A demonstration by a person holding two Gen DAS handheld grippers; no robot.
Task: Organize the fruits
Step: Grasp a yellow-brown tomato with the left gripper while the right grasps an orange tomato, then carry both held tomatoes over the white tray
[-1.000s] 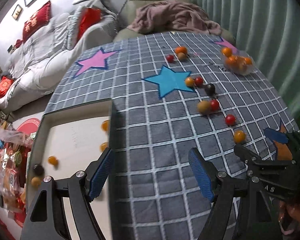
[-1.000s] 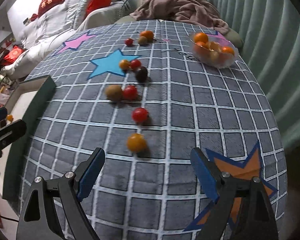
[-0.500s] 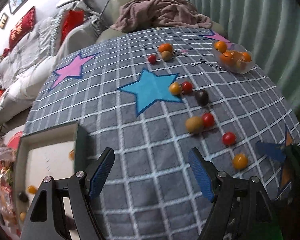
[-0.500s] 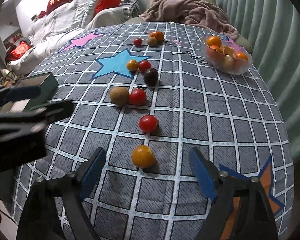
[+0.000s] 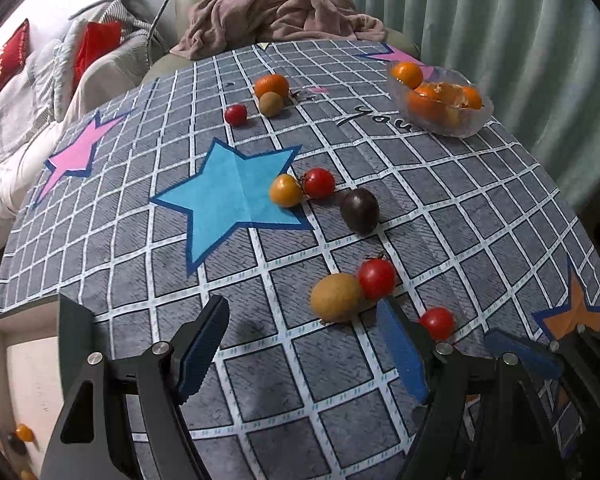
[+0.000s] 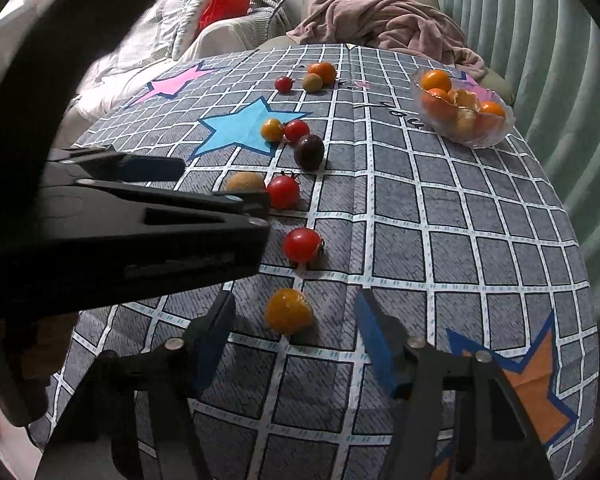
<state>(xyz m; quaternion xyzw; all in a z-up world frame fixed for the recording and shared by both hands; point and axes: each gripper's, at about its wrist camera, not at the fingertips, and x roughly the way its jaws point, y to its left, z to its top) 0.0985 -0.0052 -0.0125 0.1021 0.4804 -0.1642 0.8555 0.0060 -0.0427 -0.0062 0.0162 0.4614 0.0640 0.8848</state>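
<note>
Presently logged, table [image 6: 480, 240] under a grid cloth with star patches:

Item 1. Right tongs [image 6: 294, 344]: blue pads wide apart, holding nothing, hovering low with the yellow-orange tomato [image 6: 289, 311] just ahead of the gap and centred between the pads. Judged the next pick.

Item 2. Left tongs [image 5: 302, 350]: likewise spread and empty, above the cloth; the tan oval fruit [image 5: 336, 297] lies just ahead of the right pad, touching a red tomato [image 5: 377, 279]. Another red tomato [image 5: 437, 322] sits just beyond that pad.

Item 3. Loose fruit farther off: dark plum-like fruit [image 5: 359, 210], a yellow and red pair [image 5: 286, 190] at the blue star's edge, and a mandarin [image 5: 271, 85], a small kiwi-like fruit and a red tomato at the far side. Glass bowl [image 5: 476, 122] of mandarins near the far right edge. Tray [image 5: 24, 312] at the near left corner, a few small fruits inside.

Orientation. Yellow-orange tomato nearly round, slightly flattened, no marked long axis; which way its stem end faces is unclear. Tan fruit is ovoid, long axis roughly across the left view, slightly tilted.

Hazards, as judged. Round fruit may roll off-line if one pad touches first. Hard closure could bruise or split the skin. The two tongs work close together; the left body crowds the right view, so a collision is plausible. Closing on the tan fruit could nudge the touching tomato away.
</note>
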